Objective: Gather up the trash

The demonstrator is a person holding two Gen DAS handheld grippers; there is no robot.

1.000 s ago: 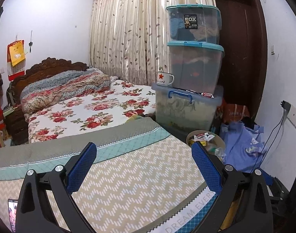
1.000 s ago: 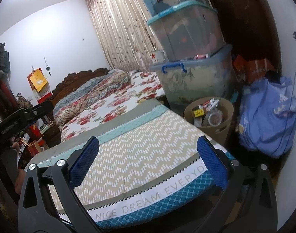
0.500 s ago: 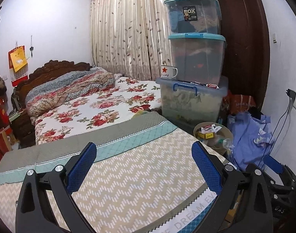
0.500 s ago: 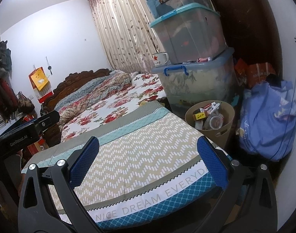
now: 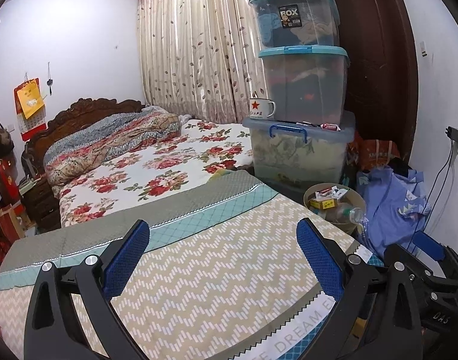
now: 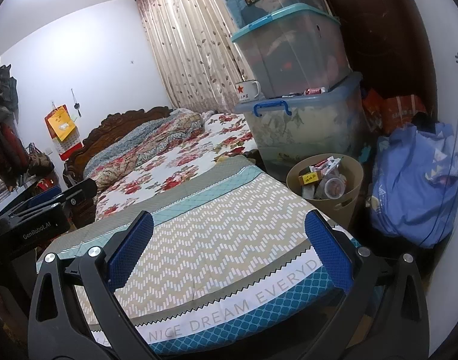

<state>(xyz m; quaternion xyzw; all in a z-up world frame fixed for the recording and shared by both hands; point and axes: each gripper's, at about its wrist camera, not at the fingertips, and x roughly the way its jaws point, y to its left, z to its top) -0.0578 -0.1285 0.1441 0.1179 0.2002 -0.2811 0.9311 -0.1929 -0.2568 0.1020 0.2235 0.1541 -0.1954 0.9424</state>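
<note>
Bedroom, full wastebasket (image 6: 346,202), both grippers' fingers (image 5: 128,253) spread

The right gripper (image 6: 229,249) is held wide apart over the chevron blanket (image 6: 216,240); a full wastebasket (image 6: 346,201) is seen beside the bed.

Plain white walls (image 5: 78,39) are wrapping around this bedroom, with light glowing off the ceiling in the right wrist view. A carved dark wooden headboard (image 5: 87,114) is sitting against the far wall, topping a bed in a white floral sheet (image 5: 156,168). Long beige leaf-patterned curtains (image 5: 198,51) are hanging behind it, closed. A dark brown wooden door (image 5: 376,60) is standing in the corner, and a red and yellow wall calendar (image 5: 29,105) is hanging left of the headboard.
</note>
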